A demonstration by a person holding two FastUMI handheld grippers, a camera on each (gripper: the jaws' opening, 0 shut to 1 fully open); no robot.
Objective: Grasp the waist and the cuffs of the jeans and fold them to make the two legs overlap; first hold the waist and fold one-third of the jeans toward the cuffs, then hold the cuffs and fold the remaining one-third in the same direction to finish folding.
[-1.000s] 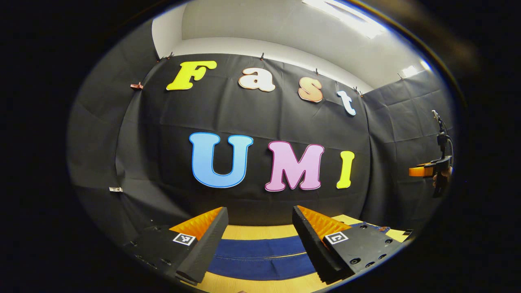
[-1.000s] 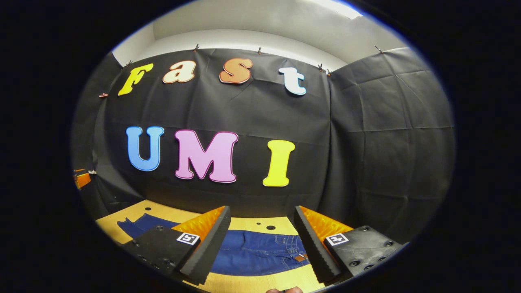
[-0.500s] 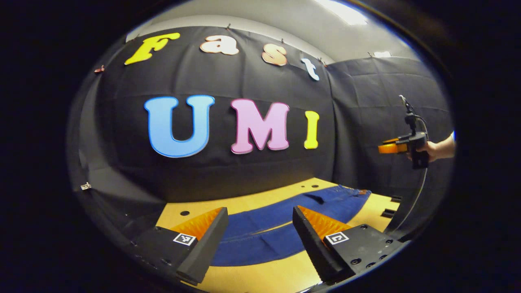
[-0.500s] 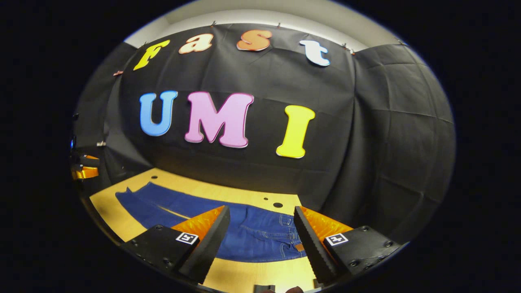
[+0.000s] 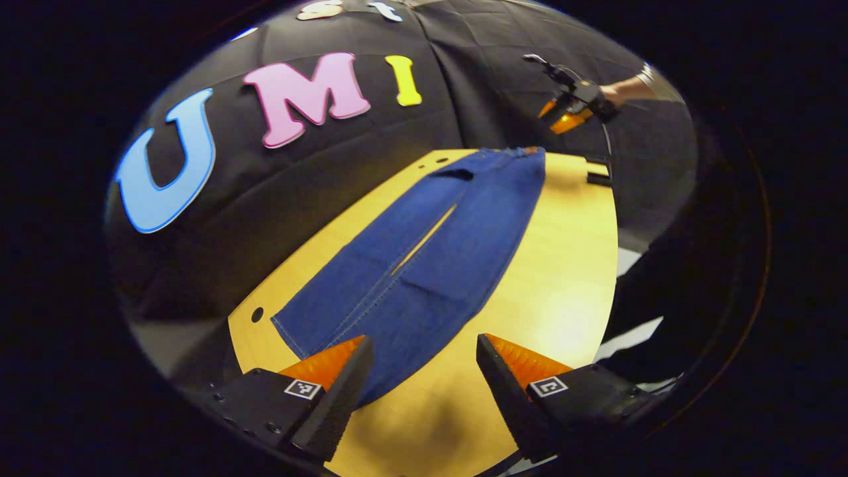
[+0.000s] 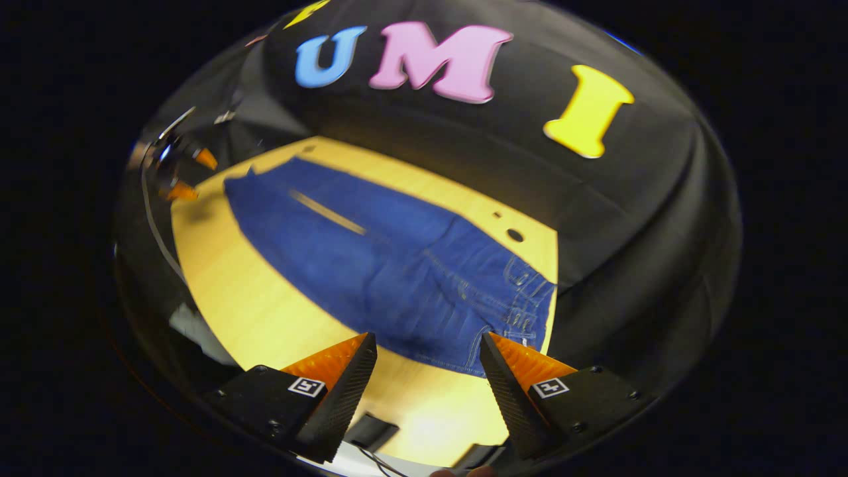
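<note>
Blue jeans (image 5: pixel 424 258) lie flat and full length on a light wooden table (image 5: pixel 563 265), legs side by side with a narrow slit between them. In the left gripper view the cuffs are nearest and my left gripper (image 5: pixel 421 351) hangs open above the near cuff. The right gripper (image 5: pixel 568 106), held by a hand, hovers beyond the waist end. In the right gripper view the jeans (image 6: pixel 391 265) have their waist with belt loops nearest, and my right gripper (image 6: pixel 427 348) is open above the waist's near corner. The left gripper (image 6: pixel 182 172) is far off by the cuffs.
The table (image 6: pixel 252 291) has small round holes near its back edge (image 6: pixel 515 234). Black cloth walls close the back and the sides. Dark brackets sit at the table's edge by the waist end (image 5: pixel 598 177). A cable hangs at the near edge in the right gripper view.
Both grippers have tipped downward and risen, so the table and the whole jeans now fill the views. Both stay open.
</note>
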